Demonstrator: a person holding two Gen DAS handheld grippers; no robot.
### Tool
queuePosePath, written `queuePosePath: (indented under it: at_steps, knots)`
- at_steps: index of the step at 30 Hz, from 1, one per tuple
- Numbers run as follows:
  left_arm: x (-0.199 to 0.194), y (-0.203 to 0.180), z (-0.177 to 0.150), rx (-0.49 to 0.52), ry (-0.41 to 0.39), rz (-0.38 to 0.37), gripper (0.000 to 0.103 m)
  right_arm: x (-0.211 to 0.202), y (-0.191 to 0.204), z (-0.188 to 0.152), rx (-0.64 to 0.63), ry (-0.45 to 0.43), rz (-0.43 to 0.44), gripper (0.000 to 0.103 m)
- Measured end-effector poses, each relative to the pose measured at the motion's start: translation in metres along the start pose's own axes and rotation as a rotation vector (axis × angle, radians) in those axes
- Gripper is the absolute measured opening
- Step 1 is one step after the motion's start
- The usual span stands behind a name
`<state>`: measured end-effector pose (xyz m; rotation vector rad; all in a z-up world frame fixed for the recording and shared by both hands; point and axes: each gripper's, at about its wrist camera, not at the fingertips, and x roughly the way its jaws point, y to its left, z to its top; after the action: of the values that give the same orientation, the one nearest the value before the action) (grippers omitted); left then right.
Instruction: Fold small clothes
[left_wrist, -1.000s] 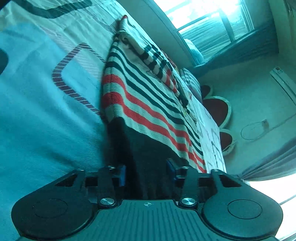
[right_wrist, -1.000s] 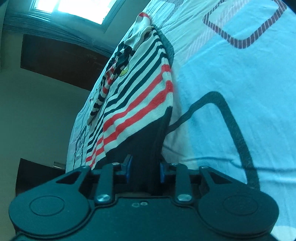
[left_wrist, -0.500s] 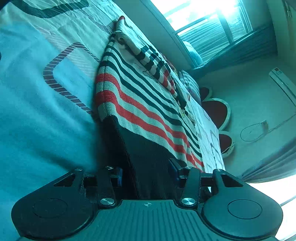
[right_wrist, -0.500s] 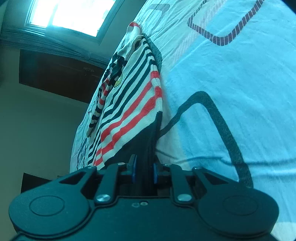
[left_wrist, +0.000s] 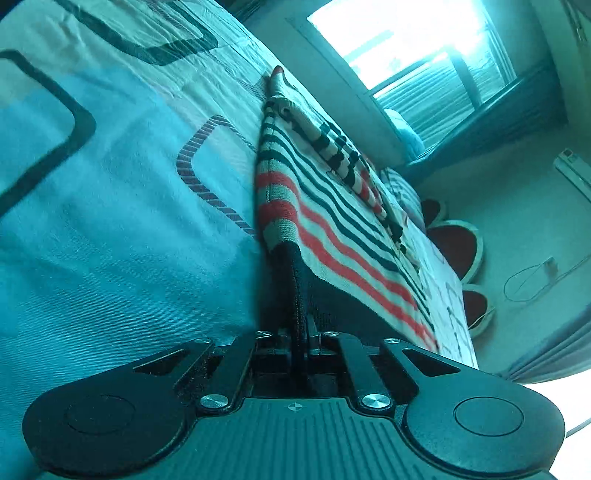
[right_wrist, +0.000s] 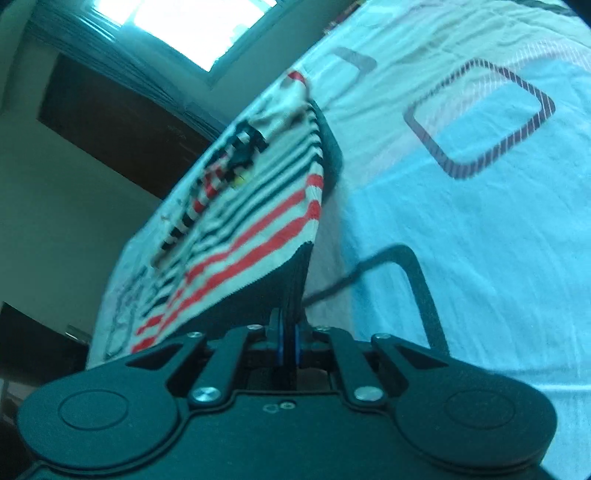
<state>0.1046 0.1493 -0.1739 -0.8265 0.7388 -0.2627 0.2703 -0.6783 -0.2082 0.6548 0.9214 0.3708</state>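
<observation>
A small knitted sweater (left_wrist: 325, 221) with red, dark and cream stripes and a dark hem lies on the bed. My left gripper (left_wrist: 301, 332) is shut on the dark hem at one bottom corner. My right gripper (right_wrist: 288, 332) is shut on the dark hem of the sweater (right_wrist: 251, 229) at the other bottom corner, and the hem rises off the sheet there. A striped sleeve (left_wrist: 343, 162) lies folded across the sweater's body. The fingertips are mostly hidden by the cloth.
The bed sheet (left_wrist: 110, 221) is light blue with dark and striped rounded-square prints and also shows in the right wrist view (right_wrist: 480, 240). A bright window (left_wrist: 406, 48) is beyond the bed. Red round cushions (left_wrist: 454, 243) lie past the far bed edge.
Both grippers have closed onto the sweater's dark hem. The right one has lifted its corner, and the view there has swung.
</observation>
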Motion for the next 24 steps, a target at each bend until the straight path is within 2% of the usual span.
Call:
queuePosePath:
  at_steps: [2,6,9,15,20,24]
  knots:
    - [-0.002,-0.002,0.002,-0.008,-0.004,-0.004,0.005,-0.001,-0.002,0.001,0.051,-0.023,0.023,0.006]
    - [-0.010,-0.008,0.013,-0.029,-0.044,-0.063,0.005,-0.014,0.015,0.007,-0.003,-0.089,0.063,0.006]
    - [-0.013,-0.021,0.031,-0.009,-0.089,-0.107,0.005,-0.023,0.032,0.024,-0.028,-0.158,0.099,0.006]
    - [0.015,-0.060,0.110,0.023,-0.145,-0.158,0.005,-0.010,0.079,0.093,-0.115,-0.248,0.116,0.006]
    - [0.062,-0.097,0.182,0.065,-0.150,-0.102,0.005,0.026,0.101,0.165,-0.103,-0.274,0.116,0.006]
    - [0.107,-0.104,0.233,0.077,-0.131,-0.065,0.005,0.064,0.105,0.215,-0.071,-0.266,0.126,0.006]
